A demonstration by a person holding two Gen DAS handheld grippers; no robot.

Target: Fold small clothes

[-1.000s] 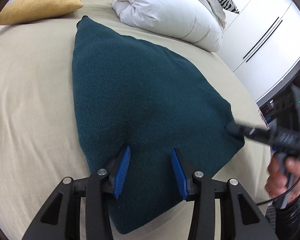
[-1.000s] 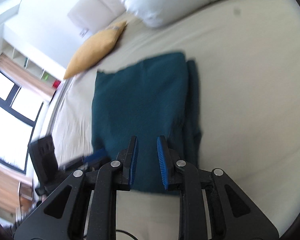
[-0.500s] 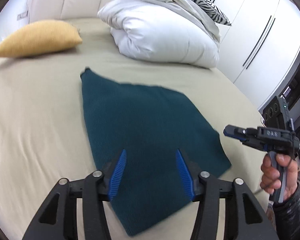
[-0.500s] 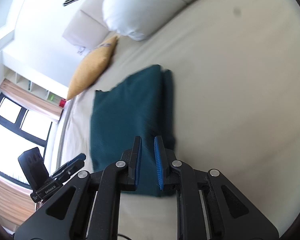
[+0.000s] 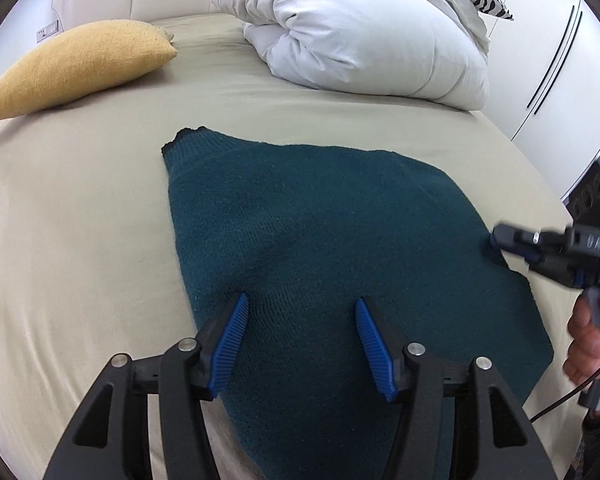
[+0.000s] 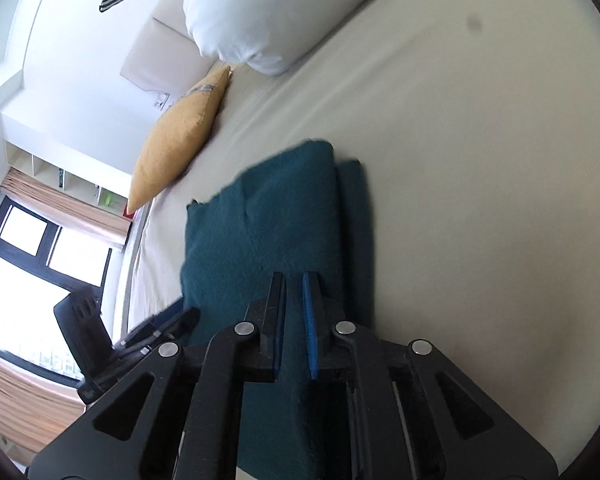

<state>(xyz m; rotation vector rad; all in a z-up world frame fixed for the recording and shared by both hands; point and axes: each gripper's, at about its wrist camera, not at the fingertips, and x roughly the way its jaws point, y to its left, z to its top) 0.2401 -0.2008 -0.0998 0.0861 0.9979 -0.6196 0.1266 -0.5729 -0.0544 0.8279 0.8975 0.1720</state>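
A dark teal knitted garment lies folded flat on the beige bed; it also shows in the right wrist view, with a narrower layer along its right side. My left gripper is open and empty, hovering over the garment's near part. My right gripper has its jaws nearly closed with a thin gap and nothing visibly between them, above the garment's near edge. It shows in the left wrist view at the garment's right edge. The left gripper shows in the right wrist view at the garment's left edge.
A mustard cushion lies at the far left of the bed. A rolled white duvet with a zebra-print pillow sits at the head. White wardrobe doors stand to the right. A window is on the left in the right wrist view.
Both grippers rose off the garment half a second ago and have come back down toward it. The right gripper's jaws have narrowed. The garment has stayed flat.
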